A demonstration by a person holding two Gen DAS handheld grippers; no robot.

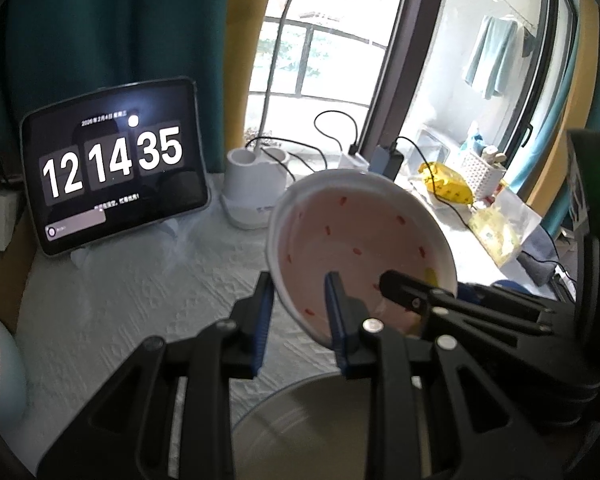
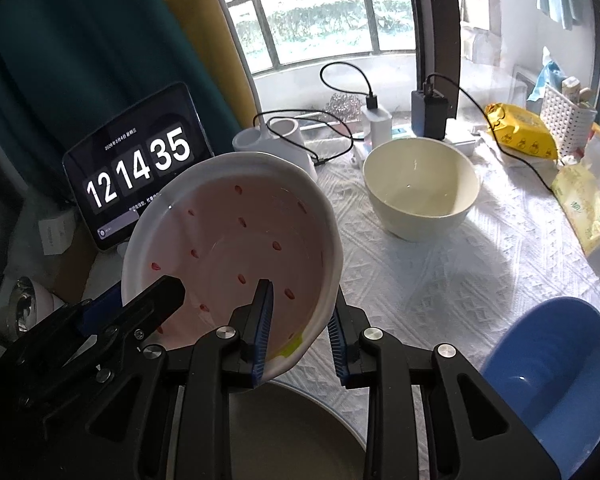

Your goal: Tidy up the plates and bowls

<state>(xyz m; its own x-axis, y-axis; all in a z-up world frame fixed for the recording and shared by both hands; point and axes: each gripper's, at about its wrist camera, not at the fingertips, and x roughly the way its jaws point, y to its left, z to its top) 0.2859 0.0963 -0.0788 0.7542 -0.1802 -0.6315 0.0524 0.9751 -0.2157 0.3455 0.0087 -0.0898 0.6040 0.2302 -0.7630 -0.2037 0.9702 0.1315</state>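
A white bowl with a pink inside and red specks [image 1: 356, 248] [image 2: 236, 240] hangs tilted above the table, held from both sides. My left gripper [image 1: 300, 320] straddles its left rim, one blue pad outside and one inside. My right gripper [image 2: 300, 328] straddles its right rim the same way. Each gripper shows in the other's view: the right gripper [image 1: 428, 300] and the left gripper [image 2: 140, 312]. A cream bowl [image 2: 420, 188] stands behind, and a blue bowl [image 2: 552, 368] at the right. A grey plate [image 2: 284, 432] [image 1: 300, 428] lies under the grippers.
A tablet clock [image 1: 116, 168] leans at the back left. A white lamp base [image 1: 256, 188], chargers with cables [image 2: 376, 120], a yellow packet [image 2: 520, 128] and a white basket [image 2: 564, 116] line the window side. A white patterned cloth [image 2: 460, 272] covers the table.
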